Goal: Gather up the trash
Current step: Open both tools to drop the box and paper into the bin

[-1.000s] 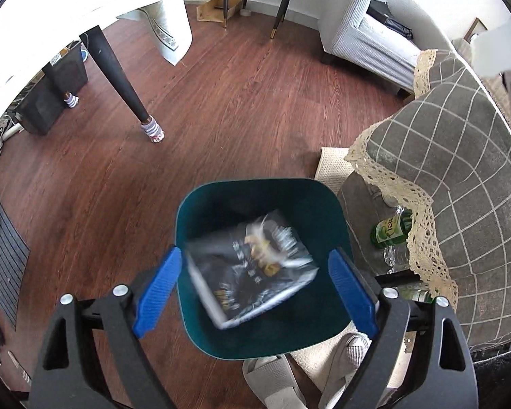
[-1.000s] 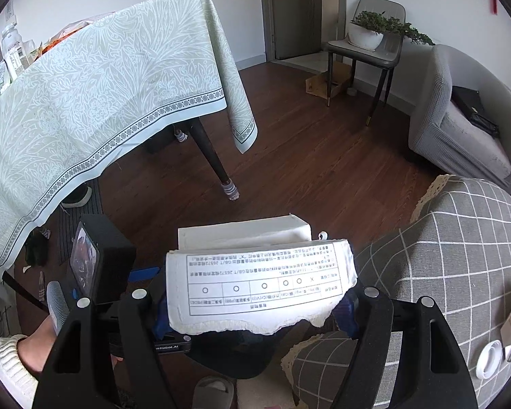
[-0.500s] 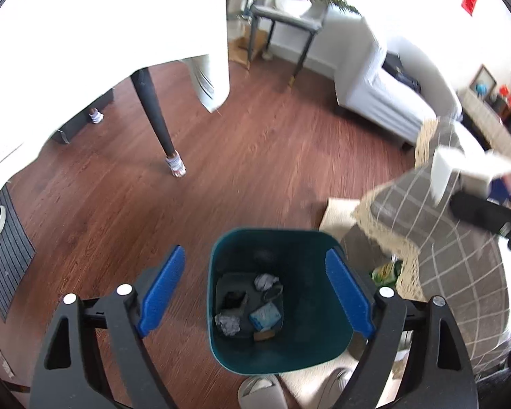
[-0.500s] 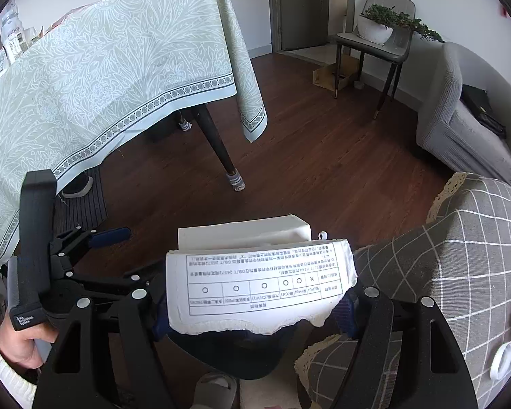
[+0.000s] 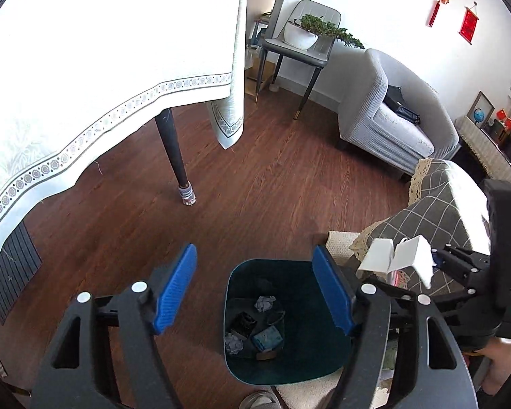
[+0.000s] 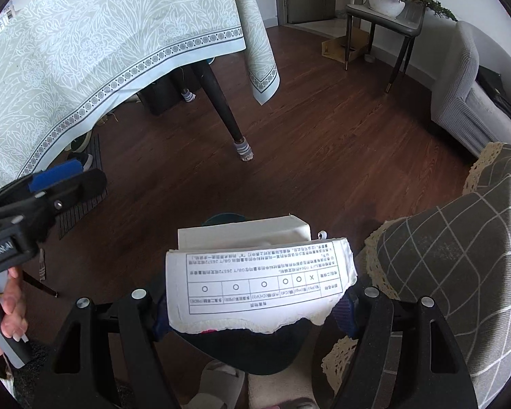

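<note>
A dark green trash bin [image 5: 299, 364] stands on the wood floor, with crumpled paper and packets inside. My left gripper [image 5: 255, 289] is open and empty, raised above the bin's left rim. My right gripper [image 6: 252, 306] is shut on a torn white cardboard box [image 6: 259, 279] with a printed table, held above the bin [image 6: 221, 220], which it mostly hides. In the left wrist view the box [image 5: 397, 259] shows at the right, by the bin's right edge.
A table with a pale patterned cloth [image 6: 85, 41] and dark leg [image 5: 175, 160] stands at the left. A grey checked cover with lace trim [image 6: 460, 255] is at the right. A grey armchair [image 5: 388, 116], a chair with a plant [image 5: 306, 37] and a slipper [image 6: 218, 388] are around.
The dark packet dropped from my left gripper into the bin. My left gripper then rose and tilted up, away to the left. My right gripper kept hold of the box over the bin.
</note>
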`<action>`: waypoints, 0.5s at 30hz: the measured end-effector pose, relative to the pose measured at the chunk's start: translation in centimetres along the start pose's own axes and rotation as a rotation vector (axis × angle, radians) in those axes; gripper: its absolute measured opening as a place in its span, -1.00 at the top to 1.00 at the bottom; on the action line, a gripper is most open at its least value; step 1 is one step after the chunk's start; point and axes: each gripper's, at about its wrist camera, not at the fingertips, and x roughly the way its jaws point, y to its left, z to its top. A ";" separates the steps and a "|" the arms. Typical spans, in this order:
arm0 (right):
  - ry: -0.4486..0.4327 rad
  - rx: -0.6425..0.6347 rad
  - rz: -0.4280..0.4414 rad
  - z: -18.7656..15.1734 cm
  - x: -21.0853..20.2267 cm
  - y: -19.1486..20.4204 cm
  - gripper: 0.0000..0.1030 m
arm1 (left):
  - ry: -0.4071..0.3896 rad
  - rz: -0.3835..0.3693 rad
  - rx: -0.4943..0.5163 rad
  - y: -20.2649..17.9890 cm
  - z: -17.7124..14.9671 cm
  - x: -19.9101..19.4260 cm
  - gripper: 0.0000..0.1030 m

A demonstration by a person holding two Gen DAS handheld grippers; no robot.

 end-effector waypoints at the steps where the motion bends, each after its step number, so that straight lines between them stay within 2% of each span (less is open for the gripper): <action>1: 0.006 -0.004 -0.003 -0.1 0.4 0.1 -0.43 | -0.004 -0.001 -0.003 0.1 0.1 -0.2 -0.36; 11: 0.101 -0.023 -0.004 -1.8 4.4 0.6 -0.43 | -0.065 0.019 0.018 -0.9 1.0 -2.4 -0.08; 15: 0.145 -0.033 0.004 -2.7 5.9 0.9 -0.43 | -0.085 0.031 0.038 -1.7 1.3 -3.2 -0.04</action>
